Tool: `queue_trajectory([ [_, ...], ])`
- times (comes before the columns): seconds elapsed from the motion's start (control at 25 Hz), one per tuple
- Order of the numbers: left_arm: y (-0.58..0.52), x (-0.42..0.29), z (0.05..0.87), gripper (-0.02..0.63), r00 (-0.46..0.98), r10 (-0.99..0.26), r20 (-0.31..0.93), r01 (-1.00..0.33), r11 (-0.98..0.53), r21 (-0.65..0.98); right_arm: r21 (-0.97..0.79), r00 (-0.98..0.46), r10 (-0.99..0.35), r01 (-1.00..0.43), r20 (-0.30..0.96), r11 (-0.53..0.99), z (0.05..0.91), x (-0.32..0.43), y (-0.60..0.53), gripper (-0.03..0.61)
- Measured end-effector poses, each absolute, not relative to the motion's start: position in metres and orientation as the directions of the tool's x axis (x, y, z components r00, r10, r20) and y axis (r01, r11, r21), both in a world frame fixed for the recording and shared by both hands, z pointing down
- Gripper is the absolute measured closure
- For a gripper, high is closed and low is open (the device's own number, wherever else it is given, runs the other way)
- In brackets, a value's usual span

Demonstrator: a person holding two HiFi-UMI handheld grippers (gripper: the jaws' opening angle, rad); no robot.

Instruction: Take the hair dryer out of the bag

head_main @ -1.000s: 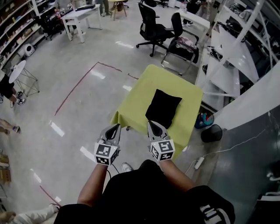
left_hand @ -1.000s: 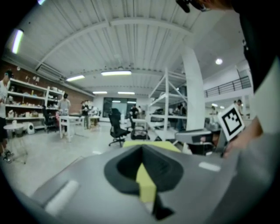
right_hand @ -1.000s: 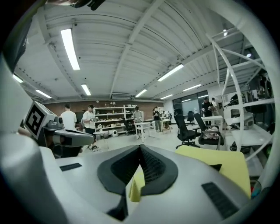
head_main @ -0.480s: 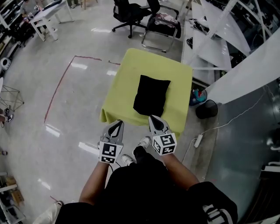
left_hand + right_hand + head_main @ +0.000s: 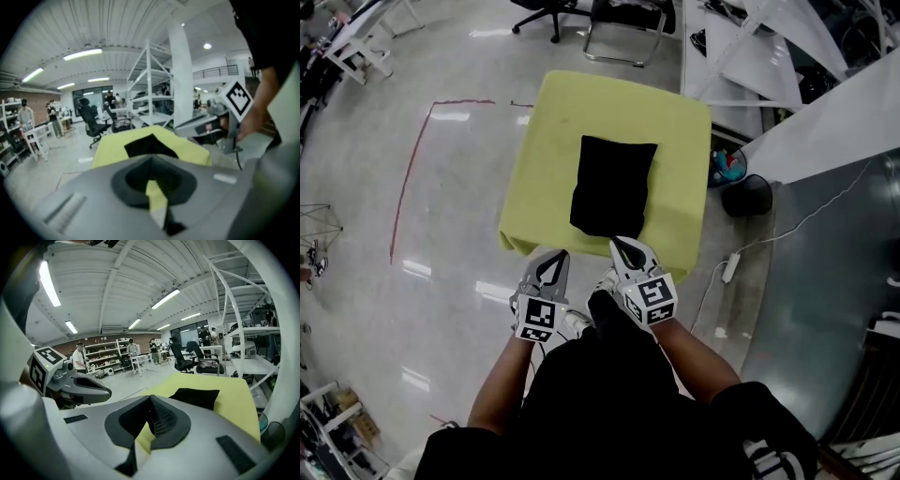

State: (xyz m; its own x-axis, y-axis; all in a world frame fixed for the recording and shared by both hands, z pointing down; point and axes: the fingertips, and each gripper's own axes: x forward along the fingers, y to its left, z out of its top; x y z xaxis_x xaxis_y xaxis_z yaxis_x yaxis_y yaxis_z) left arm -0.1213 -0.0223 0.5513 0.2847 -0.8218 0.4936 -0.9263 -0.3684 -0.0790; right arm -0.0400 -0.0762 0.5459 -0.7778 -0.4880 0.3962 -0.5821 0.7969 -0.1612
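Observation:
A black fabric bag (image 5: 614, 186) lies flat and closed on a small table under a yellow-green cloth (image 5: 553, 122). No hair dryer shows anywhere. My left gripper (image 5: 551, 258) is shut and empty, just off the table's near edge, left of the bag. My right gripper (image 5: 623, 246) is also shut and empty, with its tip over the near edge, just short of the bag's near end. In the left gripper view the bag (image 5: 149, 144) lies ahead past the shut jaws, and the right gripper (image 5: 201, 126) is alongside. The right gripper view shows the bag (image 5: 194, 397) ahead on the cloth (image 5: 234, 399).
A black bin (image 5: 745, 195) and a power strip (image 5: 731, 269) with its cable lie on the floor right of the table. White racks (image 5: 797, 122) stand further right. Office chairs (image 5: 619, 28) are behind the table. Red tape (image 5: 412, 159) marks the floor at left.
Both grippers have come forward and down, from short of the table to its near edge. The table and bag now sit closer beneath the head view. Both grippers stayed shut.

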Motion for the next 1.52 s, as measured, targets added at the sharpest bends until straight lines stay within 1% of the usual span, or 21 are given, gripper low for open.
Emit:
queue_trajectory([
  [0.28, -0.048, -0.110, 0.573, 0.606, 0.314, -0.767, 0.560, -0.902, -0.425, -0.077, -0.210, -0.786, -0.444, -0.565, 0.430, 0.798, 0.570, -0.045, -0.085, 0.572],
  [0.52, -0.066, -0.108, 0.584, 0.606, 0.301, -0.742, 0.599, -0.864, -0.479, -0.158, -0.243, -0.789, -0.426, -0.563, 0.443, 0.790, 0.580, -0.050, -0.095, 0.572],
  [0.64, -0.071, -0.104, 0.592, 0.606, 0.320, -0.721, 0.614, -0.847, -0.509, -0.156, -0.250, -0.775, -0.440, -0.585, 0.454, 0.772, 0.586, -0.046, -0.098, 0.572],
  [0.76, -0.078, -0.101, 0.597, 0.606, 0.338, -0.705, 0.623, -0.828, -0.537, -0.159, -0.248, -0.746, -0.484, -0.630, 0.457, 0.736, 0.589, -0.037, -0.111, 0.572],
  [0.88, -0.083, -0.094, 0.601, 0.606, 0.362, -0.690, 0.627, -0.789, -0.584, -0.188, -0.232, -0.707, -0.534, -0.679, 0.465, 0.697, 0.593, -0.023, -0.125, 0.572],
  [1.0, -0.081, -0.089, 0.608, 0.606, 0.385, -0.667, 0.638, -0.740, -0.637, -0.219, -0.220, -0.682, -0.544, -0.700, 0.488, 0.680, 0.599, -0.016, -0.125, 0.572],
  [1.2, -0.082, -0.093, 0.632, 0.604, 0.380, -0.626, 0.681, -0.606, -0.725, -0.328, -0.225, -0.659, -0.553, -0.722, 0.509, 0.654, 0.609, -0.013, -0.120, 0.572],
  [1.24, -0.081, -0.093, 0.638, 0.597, 0.372, -0.613, 0.697, -0.569, -0.744, -0.350, -0.228, -0.656, -0.554, -0.726, 0.513, 0.648, 0.611, -0.013, -0.118, 0.572],
  [1.28, -0.080, -0.093, 0.646, 0.532, 0.361, -0.600, 0.714, -0.530, -0.762, -0.372, -0.230, -0.651, -0.556, -0.731, 0.517, 0.642, 0.614, -0.012, -0.116, 0.572],
  [1.32, -0.079, -0.092, 0.652, 0.493, 0.350, -0.591, 0.727, -0.494, -0.776, -0.393, -0.230, -0.646, -0.559, -0.736, 0.520, 0.636, 0.615, -0.012, -0.115, 0.572],
  [1.4, -0.080, -0.093, 0.664, 0.436, 0.322, -0.585, 0.744, -0.437, -0.789, -0.431, -0.231, -0.638, -0.564, -0.744, 0.524, 0.627, 0.618, -0.014, -0.112, 0.572],
  [1.52, -0.084, -0.095, 0.680, 0.380, 0.270, -0.594, 0.758, -0.371, -0.790, -0.488, -0.238, -0.635, -0.564, -0.748, 0.528, 0.620, 0.622, -0.018, -0.108, 0.572],
])
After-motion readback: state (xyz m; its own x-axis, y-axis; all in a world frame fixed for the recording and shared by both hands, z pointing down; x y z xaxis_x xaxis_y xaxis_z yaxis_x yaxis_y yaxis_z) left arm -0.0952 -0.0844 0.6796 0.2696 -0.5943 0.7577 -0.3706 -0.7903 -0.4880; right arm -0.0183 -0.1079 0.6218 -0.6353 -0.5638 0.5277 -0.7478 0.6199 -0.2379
